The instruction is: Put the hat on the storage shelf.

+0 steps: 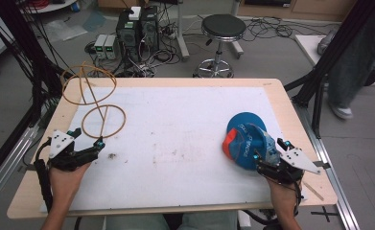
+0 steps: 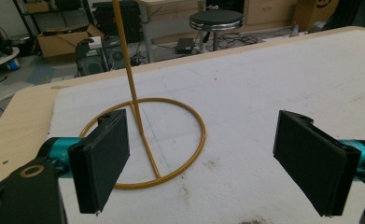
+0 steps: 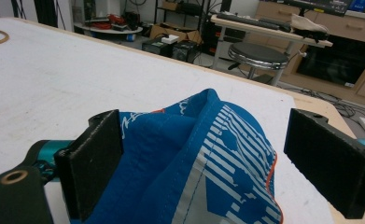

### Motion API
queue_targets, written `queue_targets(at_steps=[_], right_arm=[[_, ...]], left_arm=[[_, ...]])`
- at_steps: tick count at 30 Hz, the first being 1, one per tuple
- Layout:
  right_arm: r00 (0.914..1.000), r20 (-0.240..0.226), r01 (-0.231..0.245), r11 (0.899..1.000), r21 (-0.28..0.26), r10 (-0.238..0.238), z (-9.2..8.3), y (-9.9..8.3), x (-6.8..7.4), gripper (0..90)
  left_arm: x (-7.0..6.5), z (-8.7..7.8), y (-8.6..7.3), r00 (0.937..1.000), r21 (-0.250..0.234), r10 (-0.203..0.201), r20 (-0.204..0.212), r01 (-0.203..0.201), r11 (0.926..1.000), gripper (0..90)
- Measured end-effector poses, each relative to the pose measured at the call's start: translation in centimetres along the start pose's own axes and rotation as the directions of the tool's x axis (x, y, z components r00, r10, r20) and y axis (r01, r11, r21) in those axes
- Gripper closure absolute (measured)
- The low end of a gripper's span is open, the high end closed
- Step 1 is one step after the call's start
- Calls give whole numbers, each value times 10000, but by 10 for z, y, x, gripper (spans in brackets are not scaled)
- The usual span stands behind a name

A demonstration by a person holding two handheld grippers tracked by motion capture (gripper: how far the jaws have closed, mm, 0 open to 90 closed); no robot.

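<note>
A blue cap [image 1: 245, 139] with white stripes and an orange edge lies crumpled on the white mat at the right. My right gripper [image 1: 269, 151] is open, its jaws standing on either side of the cap's [image 3: 217, 140] near edge with the fabric between them. A yellow wire stand [image 1: 97, 103] is at the far left: a ring base [image 2: 202, 135] flat on the mat and a thin pole [image 2: 126, 65] rising to an upper hoop [image 1: 87, 84]. Just in front of that base, my left gripper [image 1: 86, 137] is open and holds nothing; its pads [image 2: 103, 156] frame the ring.
The white mat [image 1: 185, 143] covers most of the wooden table [image 1: 276, 91]; small dark specks [image 1: 112, 155] mark it near my left gripper. Beyond the far edge are a black stool [image 1: 222, 28], computer boxes [image 1: 137, 28] and cables. A person's leg [image 1: 353, 62] stands at the right.
</note>
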State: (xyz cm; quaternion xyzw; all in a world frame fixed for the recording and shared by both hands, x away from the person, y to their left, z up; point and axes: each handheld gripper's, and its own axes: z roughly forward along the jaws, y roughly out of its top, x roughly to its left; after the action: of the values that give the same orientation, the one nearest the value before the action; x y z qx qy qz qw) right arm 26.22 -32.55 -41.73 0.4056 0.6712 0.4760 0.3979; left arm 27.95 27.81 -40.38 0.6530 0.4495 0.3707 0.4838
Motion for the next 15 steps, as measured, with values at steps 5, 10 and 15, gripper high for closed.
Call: queue_targets(at_steps=[5, 10, 15], right_arm=[[10000, 6, -75, 10000, -55, 75, -2, 0, 0, 108], [9999, 47, -95, 9999, -91, 96, -5, 1, -1, 108], [9999, 31, -124, 9998, -150, 125, -8, 1, 0, 112]], left_arm=[[1, 1, -1, 10000, 50, -21, -18, 21, 10000, 188], [-1, 0, 1, 10000, -57, 2, 10, -2, 10000, 188], [0, -1, 3, 10000, -155, -51, 38, 51, 9999, 188]])
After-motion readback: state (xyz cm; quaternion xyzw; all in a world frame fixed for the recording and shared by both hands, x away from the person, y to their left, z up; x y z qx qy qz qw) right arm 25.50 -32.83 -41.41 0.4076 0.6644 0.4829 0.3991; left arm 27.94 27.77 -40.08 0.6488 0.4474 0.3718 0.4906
